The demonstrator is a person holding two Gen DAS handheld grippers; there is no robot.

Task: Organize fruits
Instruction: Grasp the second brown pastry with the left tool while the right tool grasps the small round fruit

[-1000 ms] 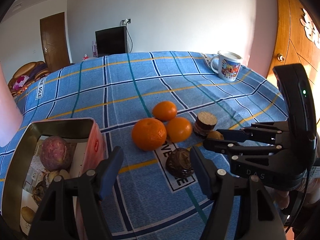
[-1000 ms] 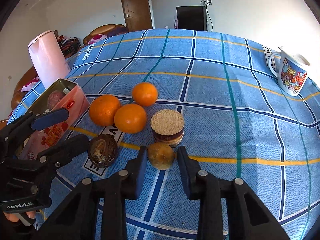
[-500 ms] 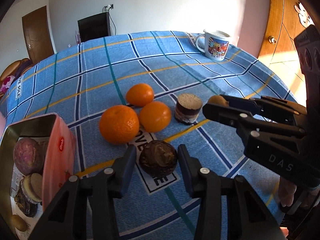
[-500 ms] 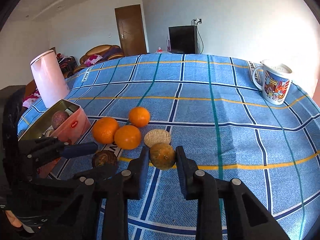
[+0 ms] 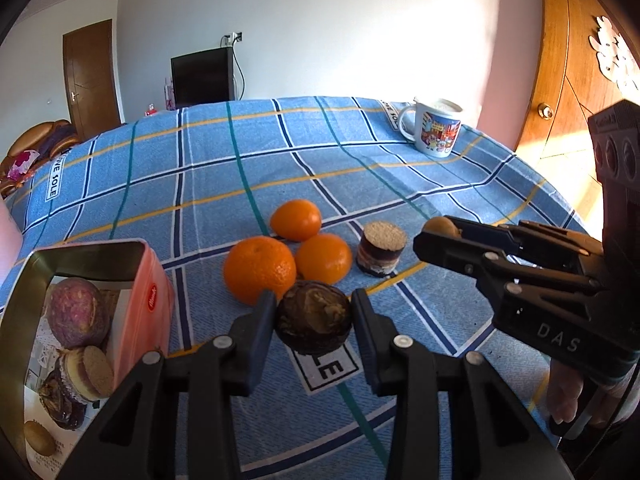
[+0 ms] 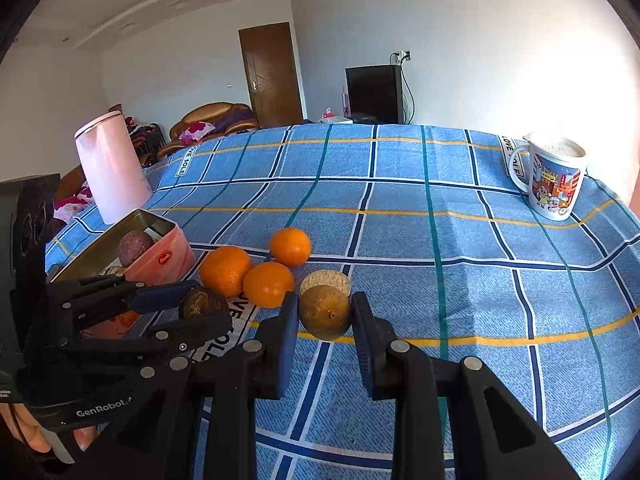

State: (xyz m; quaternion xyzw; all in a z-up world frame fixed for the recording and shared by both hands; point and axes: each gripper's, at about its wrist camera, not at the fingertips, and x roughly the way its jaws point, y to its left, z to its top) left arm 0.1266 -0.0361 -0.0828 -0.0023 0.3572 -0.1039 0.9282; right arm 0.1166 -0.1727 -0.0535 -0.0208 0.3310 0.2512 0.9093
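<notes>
My left gripper (image 5: 314,304) has its jaws closing, the pads pressed on a dark wrinkled round fruit (image 5: 314,322) just above the blue checked cloth. The right gripper (image 6: 325,314) is shut on a yellow-brown fruit (image 6: 325,318), held a little off the table; in the left wrist view it comes in from the right. Three oranges (image 5: 259,268) (image 5: 296,219) (image 5: 324,258) lie clustered behind the dark fruit. A brown cut piece with a tan top (image 5: 382,248) stands beside them. A pink tin (image 5: 152,304) at the left holds a purple fruit (image 5: 76,312) and several other pieces.
A printed mug (image 5: 436,132) stands at the far right of the table. A pink kettle (image 6: 110,168) stands at the far left behind the tin. A wooden door (image 5: 568,80) is to the right of the table, whose edge (image 5: 560,200) drops off there.
The left jaws have closed from wide apart onto the dark fruit. The right gripper has risen with the yellow-brown fruit off the cloth.
</notes>
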